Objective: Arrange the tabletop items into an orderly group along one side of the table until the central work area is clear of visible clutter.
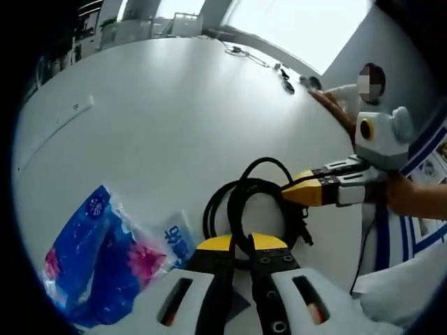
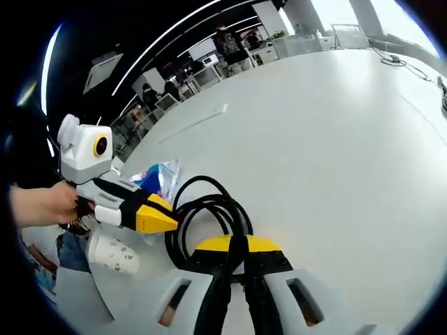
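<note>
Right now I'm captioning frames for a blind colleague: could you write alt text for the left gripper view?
The left gripper is shut on a coiled black cable on a white table, while the right gripper grips the coil's far side. A blue plastic packet lies beside the coil.

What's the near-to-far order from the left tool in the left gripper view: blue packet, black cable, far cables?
1. black cable: clamped in the left tool.
2. blue packet: to its left on the table.
3. far cables: at the table's far edge.

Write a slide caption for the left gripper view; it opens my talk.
Both grippers close their jaws on a coiled black cable lying on the white table, beside a blue plastic packet.
</note>
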The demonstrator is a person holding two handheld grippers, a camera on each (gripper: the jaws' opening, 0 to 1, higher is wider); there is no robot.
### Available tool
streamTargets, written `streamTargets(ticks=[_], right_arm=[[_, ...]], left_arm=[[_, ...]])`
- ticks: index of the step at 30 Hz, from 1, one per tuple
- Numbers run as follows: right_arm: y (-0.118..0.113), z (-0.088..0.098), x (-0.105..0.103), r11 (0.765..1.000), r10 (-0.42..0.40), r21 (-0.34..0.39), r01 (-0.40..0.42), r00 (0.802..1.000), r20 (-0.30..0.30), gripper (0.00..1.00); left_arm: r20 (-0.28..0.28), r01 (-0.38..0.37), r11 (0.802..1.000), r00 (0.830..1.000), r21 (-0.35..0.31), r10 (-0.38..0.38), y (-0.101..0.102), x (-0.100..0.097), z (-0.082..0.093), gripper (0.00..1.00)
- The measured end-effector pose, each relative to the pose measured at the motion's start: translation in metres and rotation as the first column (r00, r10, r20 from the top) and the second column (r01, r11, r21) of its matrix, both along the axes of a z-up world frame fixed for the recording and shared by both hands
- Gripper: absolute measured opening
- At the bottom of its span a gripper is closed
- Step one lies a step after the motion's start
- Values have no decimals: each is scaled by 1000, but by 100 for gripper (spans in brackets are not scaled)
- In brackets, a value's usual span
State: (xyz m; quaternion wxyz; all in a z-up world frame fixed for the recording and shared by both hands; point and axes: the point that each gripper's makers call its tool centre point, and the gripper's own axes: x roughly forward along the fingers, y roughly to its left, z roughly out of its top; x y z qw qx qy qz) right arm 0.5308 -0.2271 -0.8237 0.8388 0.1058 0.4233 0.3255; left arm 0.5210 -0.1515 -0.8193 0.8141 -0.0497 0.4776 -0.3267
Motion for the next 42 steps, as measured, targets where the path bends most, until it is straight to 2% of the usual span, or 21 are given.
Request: streamTargets(ticks=[7,18,21,32,37,42], right_arm=[[-1,-2,0,1000,-14,7,14,1000,-21,2],[-1,-2,-1,1000,-6,-8,6,1000,-14,2],[0,-2,-1,1000,-16,-10,16,1000,-20,3],[2,0,-1,999,27,-41,-26,999,29,5],[2,2,-2,999,29,-29,-28,998,46,8],[8,7,-6,998,62,-21,-61,995,78,19]], left_arm=[[-15,-13,1000,1000,1,13,0,0,-4,3],[-14,-17,1000,1000,5,17,0,-2,-5,4],[-32,-45,999,999,-10,45,1,-1,-4,4],[-21,-32,999,999,-7,32,1,-4,-2,5],[0,-14,1000,1000,-22,14,-2,-4,2,12],[46,-17,999,999,-51,19,-4,0,13,27]])
